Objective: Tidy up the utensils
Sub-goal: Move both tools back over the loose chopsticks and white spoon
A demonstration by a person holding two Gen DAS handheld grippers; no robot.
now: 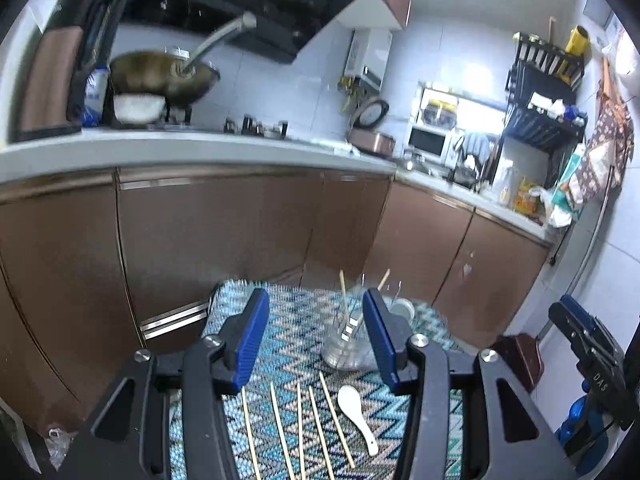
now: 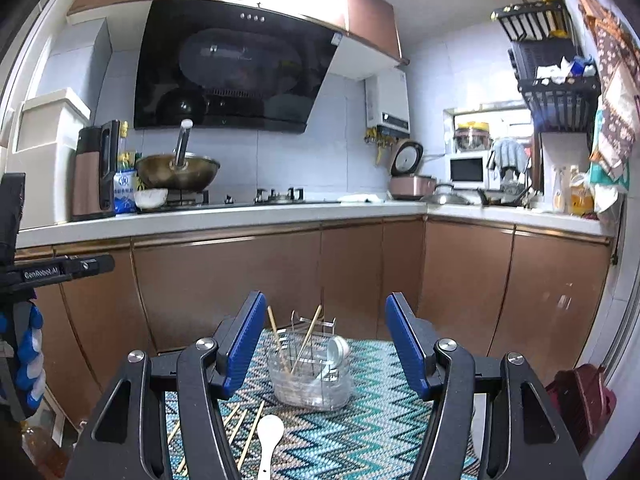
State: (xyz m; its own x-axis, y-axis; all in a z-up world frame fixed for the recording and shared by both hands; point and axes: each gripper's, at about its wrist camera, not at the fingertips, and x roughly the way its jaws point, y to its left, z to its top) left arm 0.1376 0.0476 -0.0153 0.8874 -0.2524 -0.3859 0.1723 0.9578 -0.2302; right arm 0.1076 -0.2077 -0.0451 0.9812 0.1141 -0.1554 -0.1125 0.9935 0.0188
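Note:
A clear utensil holder (image 2: 312, 376) stands on the zigzag-patterned mat (image 2: 380, 432); two chopsticks and a white spoon stick up in it. In the left wrist view the same holder (image 1: 344, 344) sits just inside the right finger. Several loose chopsticks (image 1: 300, 428) and a white spoon (image 1: 356, 412) lie on the mat (image 1: 296, 328) in front of it. The spoon (image 2: 268, 440) and chopsticks (image 2: 240, 428) also lie below my right gripper. My left gripper (image 1: 316, 332) and right gripper (image 2: 324, 344) both hang open above the mat with nothing between their fingers.
Brown cabinet doors (image 2: 240, 280) and a white counter (image 2: 240, 212) run behind the mat. A wok (image 2: 178, 170) sits on the stove, a rice cooker (image 2: 408, 172) and microwave (image 2: 468, 170) further right. The other gripper (image 1: 588, 360) shows at the left view's right edge.

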